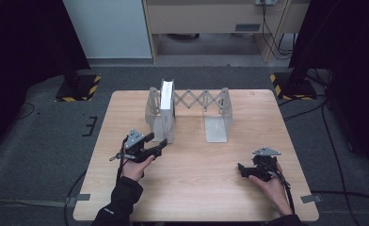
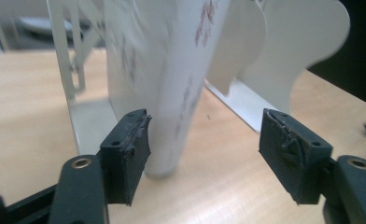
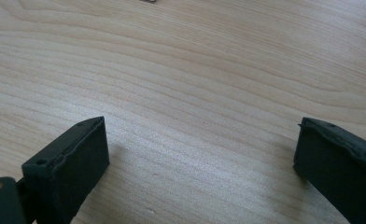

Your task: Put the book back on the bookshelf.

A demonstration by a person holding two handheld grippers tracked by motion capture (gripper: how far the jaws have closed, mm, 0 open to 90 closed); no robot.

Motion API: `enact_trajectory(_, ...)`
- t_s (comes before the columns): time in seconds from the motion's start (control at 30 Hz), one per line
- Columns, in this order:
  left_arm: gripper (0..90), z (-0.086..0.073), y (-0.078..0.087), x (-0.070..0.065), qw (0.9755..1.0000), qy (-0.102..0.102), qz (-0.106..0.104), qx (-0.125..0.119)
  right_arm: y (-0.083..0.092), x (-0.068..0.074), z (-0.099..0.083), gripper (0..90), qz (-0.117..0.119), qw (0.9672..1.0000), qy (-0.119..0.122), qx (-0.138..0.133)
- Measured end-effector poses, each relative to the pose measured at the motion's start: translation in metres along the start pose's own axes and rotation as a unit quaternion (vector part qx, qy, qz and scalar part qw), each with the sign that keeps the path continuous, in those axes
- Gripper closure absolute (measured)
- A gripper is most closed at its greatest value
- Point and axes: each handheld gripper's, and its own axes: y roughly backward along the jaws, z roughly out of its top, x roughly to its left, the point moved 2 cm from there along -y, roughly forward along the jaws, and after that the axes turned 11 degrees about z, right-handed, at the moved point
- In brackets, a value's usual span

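Your left gripper [image 1: 156, 140] sits left of centre in the high view, fingers [image 2: 125, 154] spread and gripping nothing, just short of the white book [image 1: 167, 101] standing upright in the metal rack [image 1: 218, 129]. Your right gripper [image 1: 241, 168], lower right, rests on the worktop [image 1: 196, 179] with fingers [image 3: 69, 158] spread, empty.

Wooden table [image 1: 196, 165] with book rack [image 1: 218, 127]

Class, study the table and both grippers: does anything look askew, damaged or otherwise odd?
Little stands out. The white book stands upright in the expanding metal rack, at its left end. In the left gripper view it looks slightly tilted. The rubber pads of the left gripper look frayed at their edges.
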Motion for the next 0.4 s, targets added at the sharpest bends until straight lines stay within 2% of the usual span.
enact_trajectory(0.13, 28.3, -0.015, 0.008, 0.004, 0.9997, -0.007, 0.001, 0.025, 0.0, 0.0, 0.0, 3.6, -0.001, 1.0, 0.0, 0.0)
enact_trajectory(0.23, 25.9, -0.029, 0.012, 0.009, 0.9989, -0.003, -0.001, 0.048, 0.0, 0.0, 0.0, 4.2, -0.003, 1.0, -0.001, -0.002)
enact_trajectory(0.3, 23.9, -0.039, 0.012, 0.013, 0.9969, -0.009, 0.004, 0.078, 0.001, 0.002, 0.0, 6.0, -0.002, 1.0, 0.0, -0.001)
enact_trajectory(0.4, 23.2, -0.049, 0.012, 0.02, 0.9941, -0.029, 0.024, 0.102, 0.005, 0.003, 0.001, 9.5, -0.01, 0.9999, 0.005, 0.003)
